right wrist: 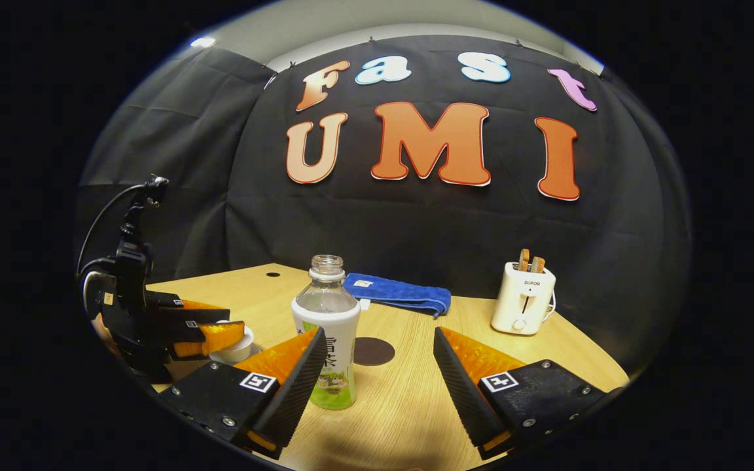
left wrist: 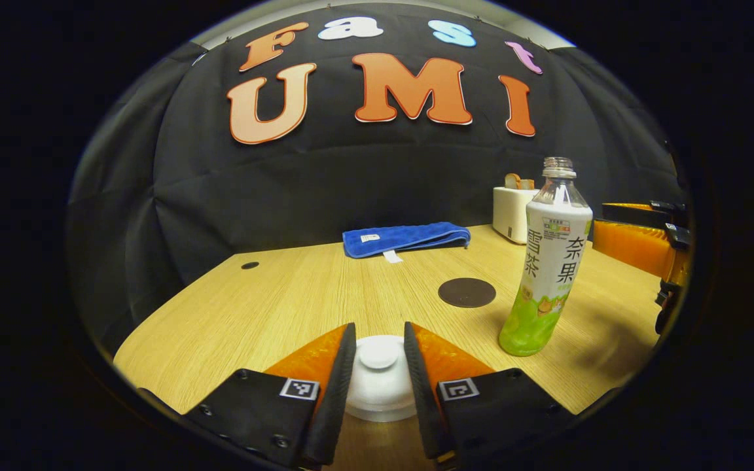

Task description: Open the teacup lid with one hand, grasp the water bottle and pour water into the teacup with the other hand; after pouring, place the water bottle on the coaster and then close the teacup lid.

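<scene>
A pale wood-grain desk (left wrist: 298,294) fills the lower part of both views, backed by a black cloth wall (left wrist: 324,176) that hangs in soft folds; in the right gripper view a strip of light grey wall (right wrist: 351,19) shows above the cloth. A small dark hole (left wrist: 250,265) sits in the desk near its far left corner.

In the left gripper view the left gripper (left wrist: 380,366) sits low over the desk with its two fingers drawn close on either side of the white teacup lid (left wrist: 379,376). The pads look to be at the lid's edges, but whether they actually press on it is hard to tell from this angle. The round knob on the lid is between the fingertips.

The water bottle (left wrist: 547,261) stands upright and uncapped on the desk to the right of the teacup, with the dark round coaster (left wrist: 466,292) just behind and left of it, apart from the bottle. A folded blue towel (left wrist: 406,239) lies near the back edge, and a white toaster (right wrist: 523,297) stands farther right.

In the right gripper view the right gripper (right wrist: 377,373) is spread wide open, holding nothing, with the bottle just past its left finger.
</scene>
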Demonstrator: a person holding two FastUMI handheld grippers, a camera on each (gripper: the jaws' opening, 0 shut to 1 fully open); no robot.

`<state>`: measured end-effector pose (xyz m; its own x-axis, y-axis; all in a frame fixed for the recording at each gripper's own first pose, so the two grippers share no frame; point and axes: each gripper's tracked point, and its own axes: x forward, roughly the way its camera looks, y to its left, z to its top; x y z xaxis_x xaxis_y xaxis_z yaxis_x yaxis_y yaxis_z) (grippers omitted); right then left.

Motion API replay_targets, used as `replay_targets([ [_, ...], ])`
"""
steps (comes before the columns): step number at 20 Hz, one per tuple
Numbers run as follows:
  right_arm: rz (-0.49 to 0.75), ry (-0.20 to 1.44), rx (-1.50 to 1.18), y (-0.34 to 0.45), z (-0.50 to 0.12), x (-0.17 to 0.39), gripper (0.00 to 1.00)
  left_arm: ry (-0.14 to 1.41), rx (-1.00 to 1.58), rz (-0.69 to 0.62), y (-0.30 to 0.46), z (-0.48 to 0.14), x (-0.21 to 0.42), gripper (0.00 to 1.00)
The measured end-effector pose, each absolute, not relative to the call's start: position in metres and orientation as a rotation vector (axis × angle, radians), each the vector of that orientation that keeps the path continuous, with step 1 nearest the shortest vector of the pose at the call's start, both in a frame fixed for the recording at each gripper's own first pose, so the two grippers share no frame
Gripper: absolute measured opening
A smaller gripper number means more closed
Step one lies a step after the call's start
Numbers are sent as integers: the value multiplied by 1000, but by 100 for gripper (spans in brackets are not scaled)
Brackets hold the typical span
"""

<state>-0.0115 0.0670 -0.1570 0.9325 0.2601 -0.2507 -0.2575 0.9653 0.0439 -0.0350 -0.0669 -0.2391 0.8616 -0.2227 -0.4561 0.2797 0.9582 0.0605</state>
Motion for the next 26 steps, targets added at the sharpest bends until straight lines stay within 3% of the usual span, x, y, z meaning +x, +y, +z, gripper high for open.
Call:
replay_targets([
  [2, 269, 256, 5, 69, -157, -11, 98, 459, 143, -260, -65, -237, -33, 37],
  [3, 274, 256, 5, 70, -158, -11, 98, 458, 145, -260, -66, -238, -33, 34],
  [18, 392, 324, 5, 128, -189, -5, 94, 296, 118, -97, -2, -185, -27, 34],
  [26, 379, 409, -45, 145, -225, -3, 72, 303, 91, -33, 34, -191, -33, 34],
])
